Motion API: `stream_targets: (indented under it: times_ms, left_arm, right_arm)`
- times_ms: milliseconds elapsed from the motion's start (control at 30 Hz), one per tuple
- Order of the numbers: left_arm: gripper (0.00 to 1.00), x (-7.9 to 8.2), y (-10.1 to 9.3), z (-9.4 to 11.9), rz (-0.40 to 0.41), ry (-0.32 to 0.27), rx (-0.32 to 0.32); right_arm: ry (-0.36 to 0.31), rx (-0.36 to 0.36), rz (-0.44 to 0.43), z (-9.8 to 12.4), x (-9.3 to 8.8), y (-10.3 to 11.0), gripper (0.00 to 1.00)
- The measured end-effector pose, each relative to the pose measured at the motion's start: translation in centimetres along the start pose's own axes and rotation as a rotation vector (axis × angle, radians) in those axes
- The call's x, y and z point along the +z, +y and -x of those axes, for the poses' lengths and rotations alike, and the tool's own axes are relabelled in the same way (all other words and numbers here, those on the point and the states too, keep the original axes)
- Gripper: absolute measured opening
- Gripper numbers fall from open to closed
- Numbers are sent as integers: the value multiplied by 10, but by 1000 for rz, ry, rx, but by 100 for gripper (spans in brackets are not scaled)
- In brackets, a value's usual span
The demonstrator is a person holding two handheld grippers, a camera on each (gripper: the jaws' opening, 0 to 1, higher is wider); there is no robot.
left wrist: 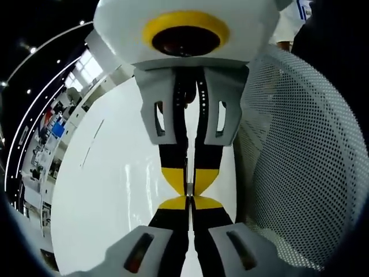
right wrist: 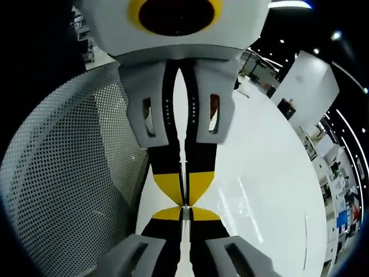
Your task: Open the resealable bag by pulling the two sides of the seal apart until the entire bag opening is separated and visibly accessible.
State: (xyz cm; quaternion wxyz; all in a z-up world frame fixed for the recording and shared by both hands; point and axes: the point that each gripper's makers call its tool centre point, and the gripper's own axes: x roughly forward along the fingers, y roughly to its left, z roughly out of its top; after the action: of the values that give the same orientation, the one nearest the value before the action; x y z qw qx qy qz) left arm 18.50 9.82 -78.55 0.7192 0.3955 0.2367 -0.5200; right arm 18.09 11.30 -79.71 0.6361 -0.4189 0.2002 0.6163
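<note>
Glossy white tabletop [left wrist: 109,196] spans the left gripper view; the same surface [right wrist: 265,190] spans the right gripper view.

White perforated mesh panel, curved [left wrist: 305,156], takes the right side of the left gripper view. In the right gripper view it sits on the left [right wrist: 63,173]. Can't tell what object it belongs to.

Background: dim room with ceiling spot lights; shelves and clutter far left in the left gripper view and far right in the right gripper view, too small to identify.

The two tools face each other tip to tip. Left hand-held gripper [left wrist: 188,202]: grey body, black jaws with yellow tips, jaws clenched together with only a thin seam between them. The right hand-held gripper comes in from the top of that view, its yellow tips meeting the left's.

Right hand-held gripper [right wrist: 184,212]: same build, jaws likewise clenched. The left one hangs in from the top there.

Resealable bag: can't locate it. A thin edge-on sliver runs along the seam between the jaws in both views; can't tell if that is bag film.
</note>
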Motion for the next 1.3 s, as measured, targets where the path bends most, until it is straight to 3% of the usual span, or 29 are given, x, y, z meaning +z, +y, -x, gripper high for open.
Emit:
stream_targets:
  times_ms: [200,467,767,833,900,1133,1167,1300]
  left_arm:
    - [0,1,-3,1,-27,-4,-9]
    - [0,-1,-4,4,20,-4,-8]
    - [0,-2,-2,5,19,-1,-5]
    - [0,-3,-4,5,-33,-4,-24]
    - [0,-2,-3,4,-74,-6,0]
    - [0,4,-2,0,-84,1,15]
    - [0,7,3,2,-95,-14,55]
    - [0,7,0,4,-82,-22,31]
  right_arm:
    - [3,9,-12,2,-3,4,0]
    - [24,0,-41,8,-18,4,0]
    - [31,-21,-29,9,-14,2,0]
    - [34,-19,-24,9,-14,2,0]
    - [30,-22,-26,7,-14,2,0]
    - [29,-23,-20,8,-12,1,0]
    - [26,-25,-27,8,-12,1,0]
    - [3,-23,-91,11,-10,-1,0]
